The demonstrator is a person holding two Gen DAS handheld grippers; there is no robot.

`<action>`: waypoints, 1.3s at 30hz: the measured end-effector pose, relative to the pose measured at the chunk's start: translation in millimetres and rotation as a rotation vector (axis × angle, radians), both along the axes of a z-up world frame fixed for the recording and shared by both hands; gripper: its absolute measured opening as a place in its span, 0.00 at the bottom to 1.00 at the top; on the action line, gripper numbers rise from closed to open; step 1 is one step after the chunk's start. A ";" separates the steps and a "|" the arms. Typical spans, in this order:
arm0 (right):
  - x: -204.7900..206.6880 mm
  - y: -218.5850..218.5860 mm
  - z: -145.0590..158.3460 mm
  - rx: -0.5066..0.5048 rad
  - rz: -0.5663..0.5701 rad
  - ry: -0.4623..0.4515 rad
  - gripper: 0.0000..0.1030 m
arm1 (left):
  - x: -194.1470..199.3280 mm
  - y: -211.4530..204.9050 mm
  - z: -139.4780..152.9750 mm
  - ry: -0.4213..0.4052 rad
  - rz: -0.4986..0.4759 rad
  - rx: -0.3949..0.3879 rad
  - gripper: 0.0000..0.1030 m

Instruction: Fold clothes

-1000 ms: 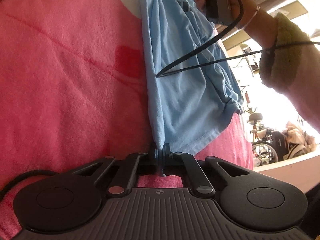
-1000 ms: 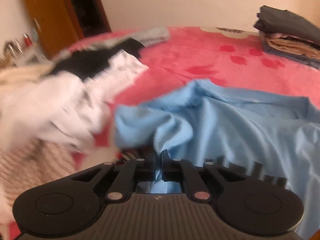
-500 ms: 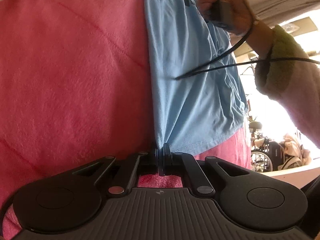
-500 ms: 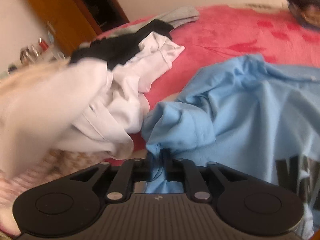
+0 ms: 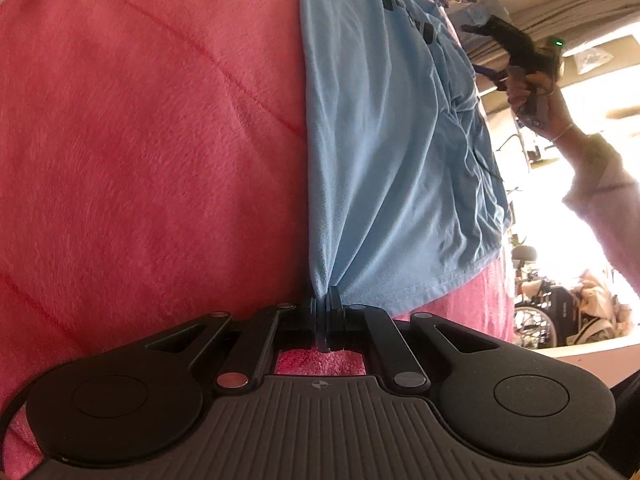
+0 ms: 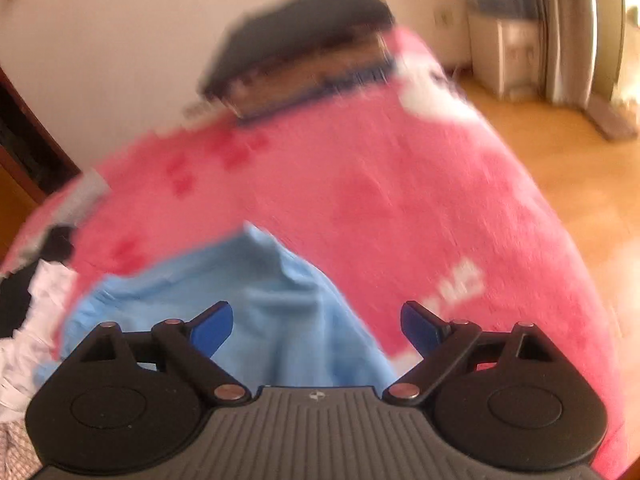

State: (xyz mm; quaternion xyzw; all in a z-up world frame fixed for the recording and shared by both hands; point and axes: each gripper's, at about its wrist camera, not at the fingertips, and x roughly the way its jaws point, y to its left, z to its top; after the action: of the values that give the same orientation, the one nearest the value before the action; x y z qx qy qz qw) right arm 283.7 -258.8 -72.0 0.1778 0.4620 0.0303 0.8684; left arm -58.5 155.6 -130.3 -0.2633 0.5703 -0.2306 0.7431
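Note:
A light blue T-shirt [image 5: 392, 152] with dark print lies stretched over the pink blanket [image 5: 140, 160]. My left gripper [image 5: 323, 306] is shut on a bottom corner of the shirt, and the cloth pulls into taut folds from the pinch. In the left wrist view my right gripper [image 5: 486, 50] is held up in a hand, above the shirt's far right side. In the right wrist view, which is blurred, my right gripper [image 6: 316, 326] stands open with its blue pads [image 6: 210, 326] wide apart, above a rumpled part of the blue T-shirt [image 6: 260, 308].
A stack of folded dark clothes [image 6: 304, 56] sits at the bed's far end. White and black garments [image 6: 24, 312] lie in a heap at the left. The wooden floor [image 6: 580, 184] is to the right of the bed. A sleeve [image 5: 608, 208] reaches in from the right.
My right gripper has let go of the blue T-shirt, opened wide and lifted away to the right. My left gripper keeps its hold on the corner.

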 end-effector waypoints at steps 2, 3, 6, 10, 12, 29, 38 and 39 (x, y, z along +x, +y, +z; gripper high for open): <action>2.6 6.4 -16.7 0.061 0.048 0.046 0.86 | -0.4 -2.4 2.2 -0.006 -0.003 0.021 0.02; 0.7 14.3 -18.9 0.050 0.073 0.040 0.80 | -1.2 -1.5 3.3 -0.008 -0.001 0.029 0.02; -9.8 50.0 -21.8 -0.150 0.177 -0.026 0.31 | -3.9 -2.3 6.0 -0.014 0.006 0.049 0.02; -16.1 39.7 -8.4 -0.225 0.116 -0.114 0.07 | -3.8 -7.2 8.1 -0.010 0.012 0.060 0.02; -11.3 20.5 -5.5 -0.265 0.080 -0.132 0.07 | -1.4 -10.0 8.2 0.000 0.016 0.062 0.02; -27.4 -56.7 -11.0 -0.066 -0.066 -0.119 0.57 | 9.4 -4.2 11.1 0.021 -0.003 0.070 0.02; -180.2 -101.1 16.0 0.207 0.033 -0.039 0.86 | 11.1 -5.6 6.7 0.027 0.002 0.053 0.03; -195.1 -98.2 13.4 0.192 0.058 -0.014 0.86 | 10.7 -5.8 7.0 0.024 0.002 0.054 0.04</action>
State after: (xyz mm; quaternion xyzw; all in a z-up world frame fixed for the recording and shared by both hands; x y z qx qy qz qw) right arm 88.6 -357.0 -58.6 0.2468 0.4560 0.1008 0.8491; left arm -47.7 149.9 -123.3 -0.2466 0.5851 -0.2113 0.7431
